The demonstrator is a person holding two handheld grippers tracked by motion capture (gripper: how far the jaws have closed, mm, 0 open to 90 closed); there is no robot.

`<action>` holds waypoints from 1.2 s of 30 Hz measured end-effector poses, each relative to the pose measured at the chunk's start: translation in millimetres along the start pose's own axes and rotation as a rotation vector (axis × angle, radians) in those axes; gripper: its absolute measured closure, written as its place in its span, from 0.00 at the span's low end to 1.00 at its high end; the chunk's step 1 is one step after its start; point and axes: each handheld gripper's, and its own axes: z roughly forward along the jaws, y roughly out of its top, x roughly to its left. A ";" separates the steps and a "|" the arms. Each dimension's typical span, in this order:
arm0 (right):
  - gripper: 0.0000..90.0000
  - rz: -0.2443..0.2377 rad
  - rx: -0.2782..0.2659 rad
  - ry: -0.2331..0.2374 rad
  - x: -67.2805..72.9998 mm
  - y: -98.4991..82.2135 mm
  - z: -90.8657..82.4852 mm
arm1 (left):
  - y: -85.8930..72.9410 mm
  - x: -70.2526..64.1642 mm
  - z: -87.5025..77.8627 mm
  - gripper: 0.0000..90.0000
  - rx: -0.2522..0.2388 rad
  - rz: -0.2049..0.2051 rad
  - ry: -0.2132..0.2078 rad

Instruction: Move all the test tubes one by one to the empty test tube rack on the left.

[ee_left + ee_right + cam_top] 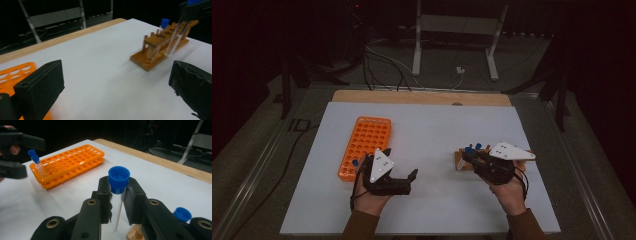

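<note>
A clear plastic test tube (117, 202) with a round blue screw cap (119, 179) stands upright between the black pads of the right gripper (117, 202), which is clenched on it just below the cap. Through the see-through wall of the tube a thin pale stick shows, leaning aslant. In the high view this gripper (472, 156) hangs over the wooden tube rack (462, 161) near the right edge of the desk (432, 125), and the held tube is there above the rack's near end. The rack (160, 47) is of brown varnished wood: a flat base, short turned posts and a top bar bored with round holes. Another blue-capped tube (164, 23) stands in it farther along.

The left gripper (399, 167) hovers near the front left part of the desk, its blocky matte black jaws spread wide with nothing between them. Just beside it lies an orange plastic tube rack (367, 142), a long two-tier grid of round holes, with two blue-capped tubes (35, 160) standing at its near corner. The desk top is a smooth white sheet with a strip of pale wood along its far edge.
</note>
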 end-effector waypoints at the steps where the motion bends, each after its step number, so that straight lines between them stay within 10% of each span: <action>1: 0.85 0.000 0.000 0.002 0.6 0.1 0.3 | 1.1 -3.6 4.1 0.01 0.003 0.002 -0.010; 22: 0.85 -0.002 0.018 0.065 11.6 -1.3 8.7 | 12.0 -51.5 63.5 0.09 0.051 0.045 -0.142; 36: 0.85 -0.004 0.027 0.090 16.1 -2.5 12.5 | 14.6 -61.1 73.9 0.63 0.027 0.048 -0.230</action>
